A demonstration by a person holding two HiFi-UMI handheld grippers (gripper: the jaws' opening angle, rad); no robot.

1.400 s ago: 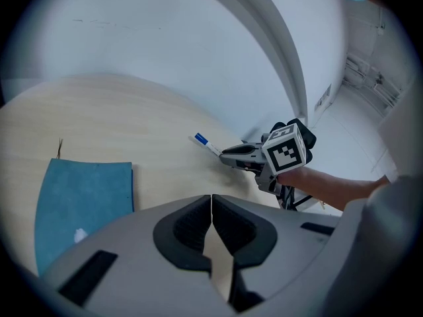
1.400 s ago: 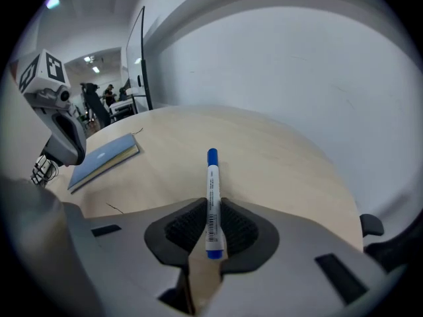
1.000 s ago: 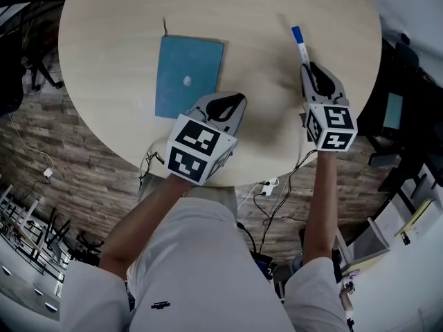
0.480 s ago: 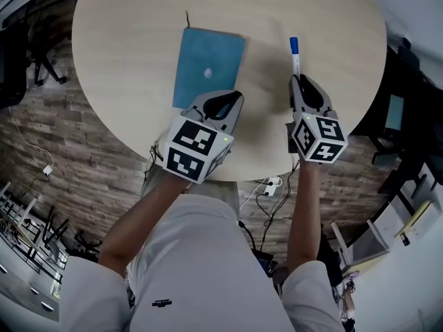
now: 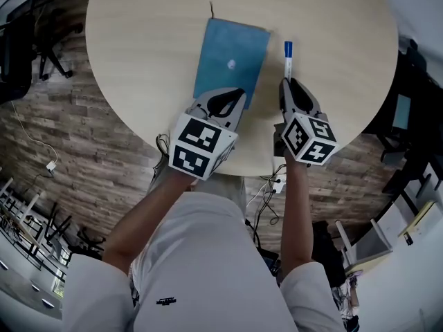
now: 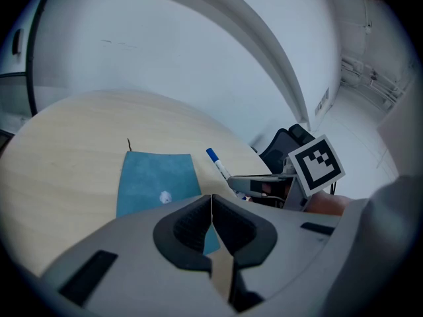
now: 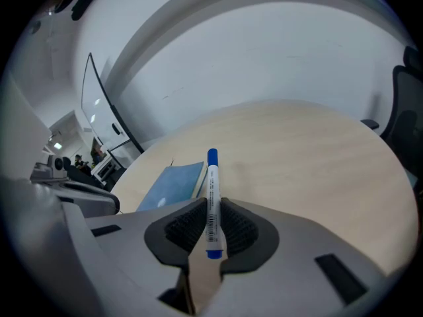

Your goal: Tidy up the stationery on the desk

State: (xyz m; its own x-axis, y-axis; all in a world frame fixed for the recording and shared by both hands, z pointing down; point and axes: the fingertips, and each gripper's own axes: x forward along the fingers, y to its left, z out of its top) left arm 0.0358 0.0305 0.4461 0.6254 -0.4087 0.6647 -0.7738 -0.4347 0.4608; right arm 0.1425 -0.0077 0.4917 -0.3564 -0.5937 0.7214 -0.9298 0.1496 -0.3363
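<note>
A blue notebook point(image 5: 232, 61) lies flat on the round wooden table point(image 5: 138, 47); it also shows in the left gripper view point(image 6: 155, 180) and the right gripper view point(image 7: 173, 183). My left gripper point(image 5: 225, 102) is shut with nothing between its jaws and sits at the notebook's near edge point(image 6: 211, 200). My right gripper point(image 5: 292, 87) is shut on a white pen with a blue cap point(image 5: 288, 57). The pen point(image 7: 212, 190) sticks out forward between the pads, just right of the notebook. From the left gripper view the pen point(image 6: 218, 164) and the right gripper point(image 6: 258, 185) show at the right.
The table's near edge runs just under both grippers. Cables and a power strip point(image 5: 273, 184) hang below it over a brick-patterned floor. Dark office chairs stand at the left point(image 5: 28, 47) and right point(image 5: 405, 109) of the table.
My right gripper has carried the pen left, from well apart to close beside the notebook, and has rolled. My left gripper has shifted from the notebook's near right corner to the middle of its near edge.
</note>
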